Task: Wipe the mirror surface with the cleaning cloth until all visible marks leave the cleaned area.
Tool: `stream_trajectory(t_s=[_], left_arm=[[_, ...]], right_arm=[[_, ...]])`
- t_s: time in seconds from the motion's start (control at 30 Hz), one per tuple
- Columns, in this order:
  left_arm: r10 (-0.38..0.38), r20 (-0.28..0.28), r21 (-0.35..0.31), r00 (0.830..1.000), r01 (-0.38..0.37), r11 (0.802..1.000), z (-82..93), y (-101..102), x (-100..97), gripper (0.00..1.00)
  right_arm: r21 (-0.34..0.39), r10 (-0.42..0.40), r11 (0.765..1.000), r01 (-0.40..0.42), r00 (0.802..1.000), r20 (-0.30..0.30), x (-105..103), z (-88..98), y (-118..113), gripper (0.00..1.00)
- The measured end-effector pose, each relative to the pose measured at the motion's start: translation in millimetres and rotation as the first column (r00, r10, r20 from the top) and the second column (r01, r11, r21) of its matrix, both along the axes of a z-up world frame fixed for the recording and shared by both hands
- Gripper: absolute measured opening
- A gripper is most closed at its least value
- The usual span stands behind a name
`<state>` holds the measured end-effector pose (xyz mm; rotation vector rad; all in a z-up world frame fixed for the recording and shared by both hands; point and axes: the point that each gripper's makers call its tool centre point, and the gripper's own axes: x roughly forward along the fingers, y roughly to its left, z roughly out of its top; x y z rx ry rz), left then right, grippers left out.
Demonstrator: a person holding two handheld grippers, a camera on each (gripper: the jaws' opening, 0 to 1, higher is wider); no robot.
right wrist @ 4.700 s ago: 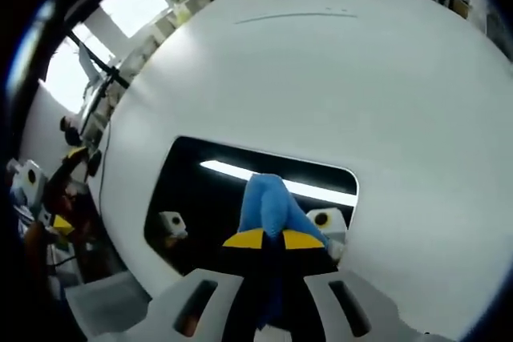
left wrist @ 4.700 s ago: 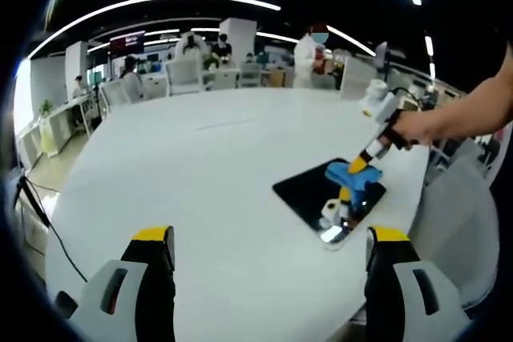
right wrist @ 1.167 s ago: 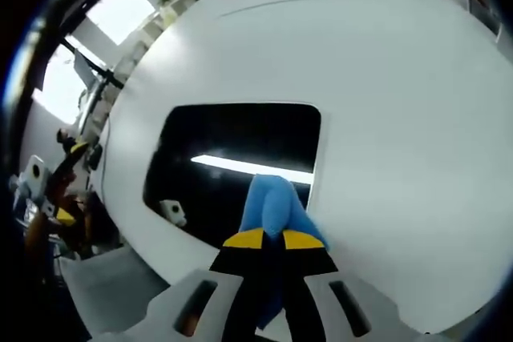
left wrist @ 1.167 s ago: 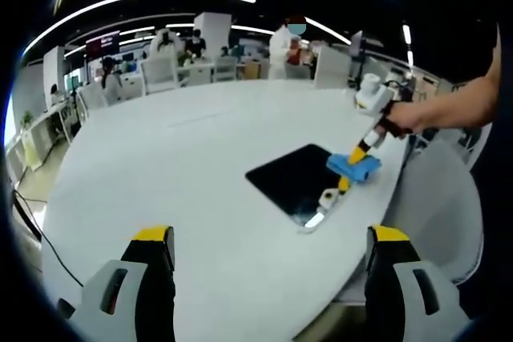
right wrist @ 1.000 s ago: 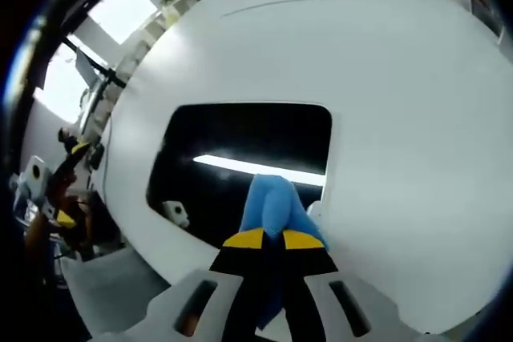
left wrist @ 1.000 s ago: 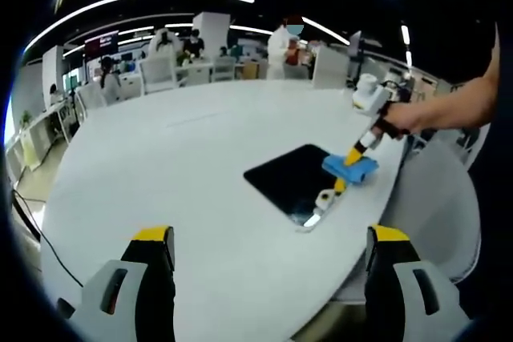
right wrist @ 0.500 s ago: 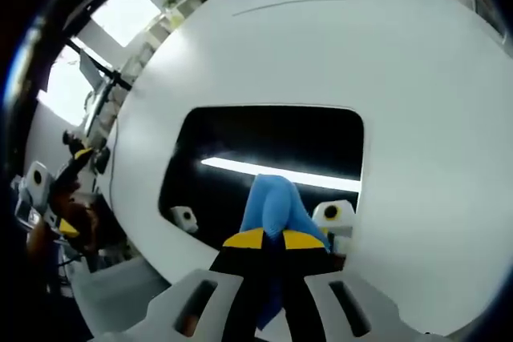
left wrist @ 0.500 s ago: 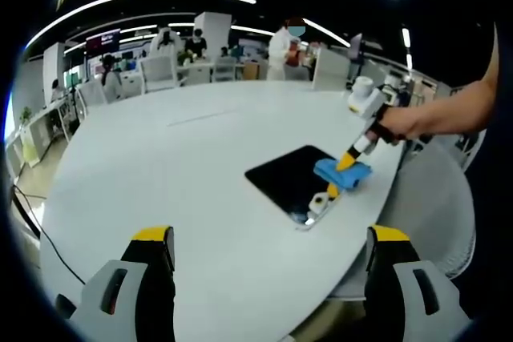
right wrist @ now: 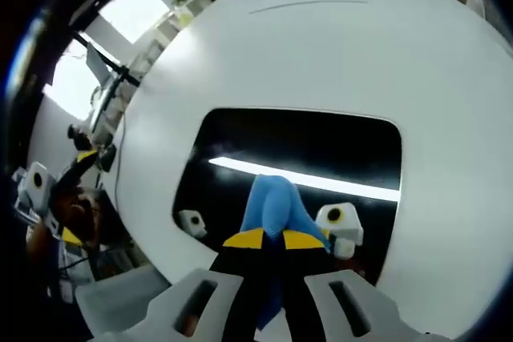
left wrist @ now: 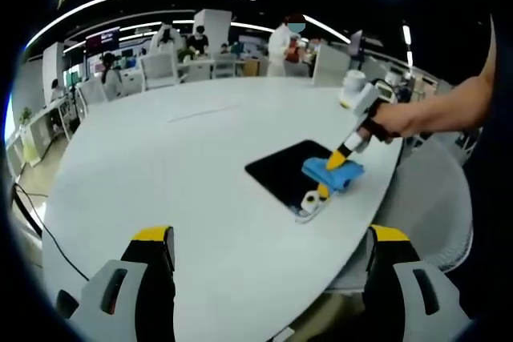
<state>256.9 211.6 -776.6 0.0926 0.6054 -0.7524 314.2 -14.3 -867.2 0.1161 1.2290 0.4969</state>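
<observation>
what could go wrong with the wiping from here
1. The mirror lies close to the table edge nearest the person, unclamped by anything visible; a firm stroke toward that edge might slide it off.
2. The left gripper hangs open away from the mirror, so nothing steadies it.
3. The right gripper pinches the blue cloth with only a small tuft past its tips; pressing down could put the tips on the glass and scratch or smear it.

Left hand-held gripper (left wrist: 268, 258) jaws apart, right hand-held gripper (right wrist: 268, 239) clamped
</observation>
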Motion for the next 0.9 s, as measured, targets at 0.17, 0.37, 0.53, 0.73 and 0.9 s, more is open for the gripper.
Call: stream_trajectory(t_s=[0.17,0.37,0.53,0.73,0.9], left_arm=[[0.009,-0.003,-0.007,1.0,-0.009,1.0,0.7,2,0.0,1.0],[0.007,-0.003,0.0,1.0,-0.007,1.0,0.3,4,-1.6,1.0],[0.013,-0.004,-0.002,1.0,-0.013,1.0,1.8,6,-1.6,1.0],[0.004,-0.004,0.008,1.0,-0.004,1.0,-0.4,6,-2.2,1.0],[0.007,0.001,0.004,1.0,-0.007,1.0,1.4,5,-0.8,1.0]], right_arm=[[0.011,0.018,1.0,-0.018,1.0,-0.001,0,0.8,16,0.01],[0.026,0.039,0.999,-0.039,0.999,-0.008,2,-0.7,35,0.01],[0.031,0.067,0.997,-0.067,0.998,-0.005,4,-2.5,52,0.01],[0.021,0.108,0.994,-0.108,0.994,0.001,3,-2.4,68,0.01],[0.032,0.112,0.993,-0.112,0.994,-0.008,5,-2.6,77,0.01]])
